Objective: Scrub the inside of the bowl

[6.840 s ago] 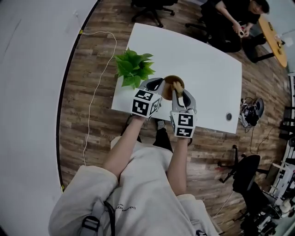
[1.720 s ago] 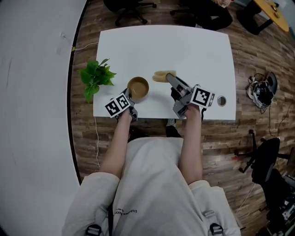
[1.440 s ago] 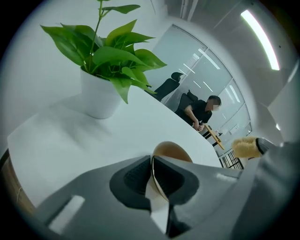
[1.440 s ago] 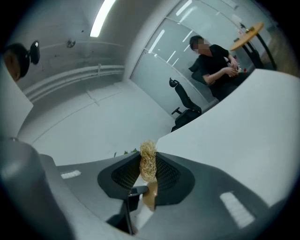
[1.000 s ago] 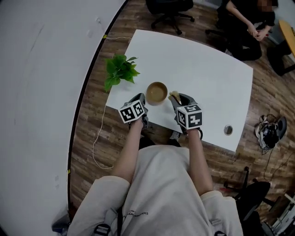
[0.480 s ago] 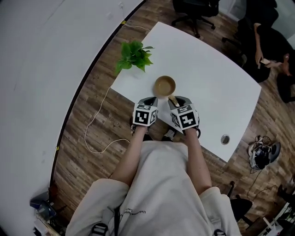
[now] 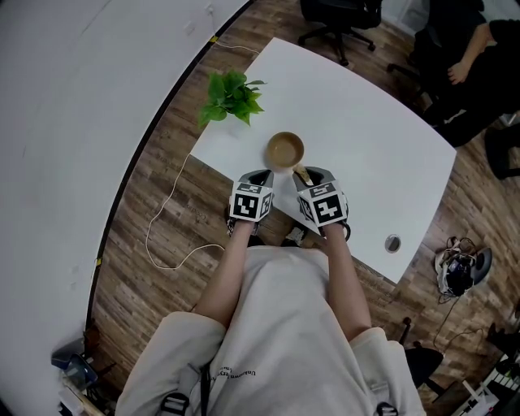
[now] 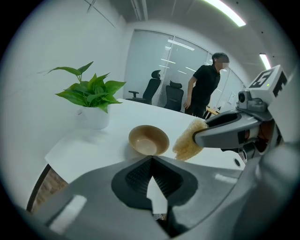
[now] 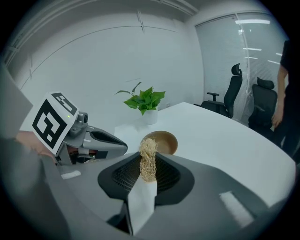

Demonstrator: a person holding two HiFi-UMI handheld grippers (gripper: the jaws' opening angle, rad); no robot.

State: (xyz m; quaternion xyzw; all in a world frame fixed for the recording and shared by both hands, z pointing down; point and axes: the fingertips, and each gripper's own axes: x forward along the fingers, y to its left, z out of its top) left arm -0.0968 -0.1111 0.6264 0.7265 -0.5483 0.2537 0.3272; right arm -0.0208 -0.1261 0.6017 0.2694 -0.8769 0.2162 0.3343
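Observation:
A tan wooden bowl point(image 7: 285, 150) point(image 8: 148, 139) point(image 9: 164, 141) stands upright and empty on the white table point(image 7: 366, 138), just ahead of both grippers. My right gripper point(image 7: 302, 175) point(image 9: 148, 161) is shut on a straw-coloured loofah scrubber point(image 9: 148, 159) point(image 8: 187, 140) point(image 7: 301, 173), which sticks up from its jaws, short of the bowl's near rim. My left gripper point(image 7: 262, 176) point(image 8: 151, 161) is shut with nothing in it, held beside the right one at the table's near edge, a little short of the bowl.
A potted green plant point(image 7: 231, 97) point(image 8: 93, 96) point(image 9: 146, 105) stands at the table's left corner. A cable hole point(image 7: 392, 242) sits in the table at the right. A person point(image 8: 204, 84) and office chairs point(image 7: 337, 16) are beyond the far side. A white cord point(image 7: 166, 236) lies on the wooden floor.
Since 1.7 s ago the right gripper took the scrubber off the table. In the last half second both grippers have stayed side by side just short of the bowl.

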